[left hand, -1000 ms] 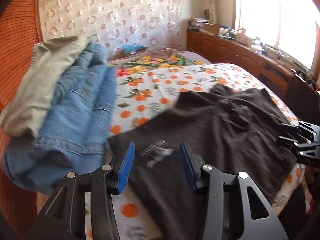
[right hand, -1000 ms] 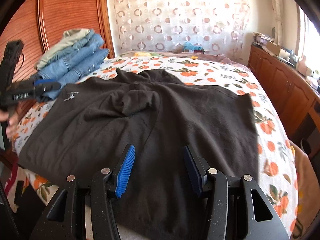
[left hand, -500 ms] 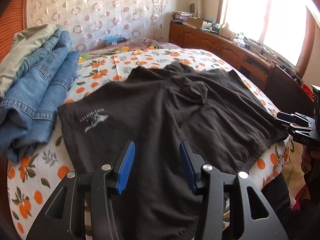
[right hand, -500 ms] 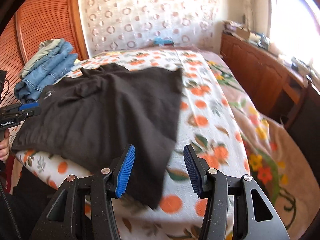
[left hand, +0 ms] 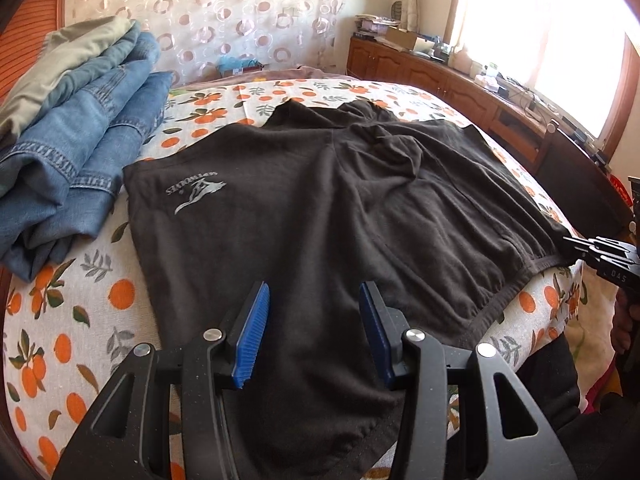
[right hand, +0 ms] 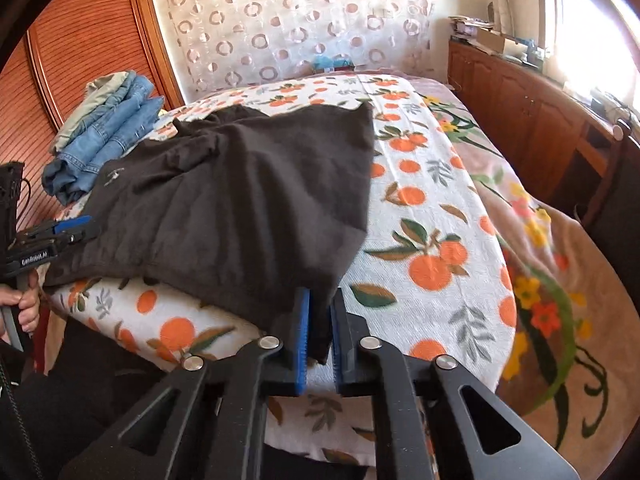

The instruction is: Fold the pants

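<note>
My right tongs (right hand: 318, 330) pinch the dark pants' (left hand: 320, 220) near corner, left tongs (left hand: 312, 332) gape over the other hem w/ nothing gripped, so lifting now could drag the cloth crooked or slip.

**Right gripper clamps the pants' corner; left view swings over the fabric**

The right gripper (right hand: 318, 330), whose blue pads stood apart over the sheet half a second ago, now has them pressed on the near corner of the dark pants (right hand: 240, 208) at the lower centre of its frame. A second ago the fabric filled that view; it now lies in the left half.

In the left wrist view, the denim stack (left hand: 80, 152) has slid from the centre-left to the upper left (it loomed large and blurred a second ago), and the pants spread across the middle beneath the left gripper (left hand: 312, 332).
</note>
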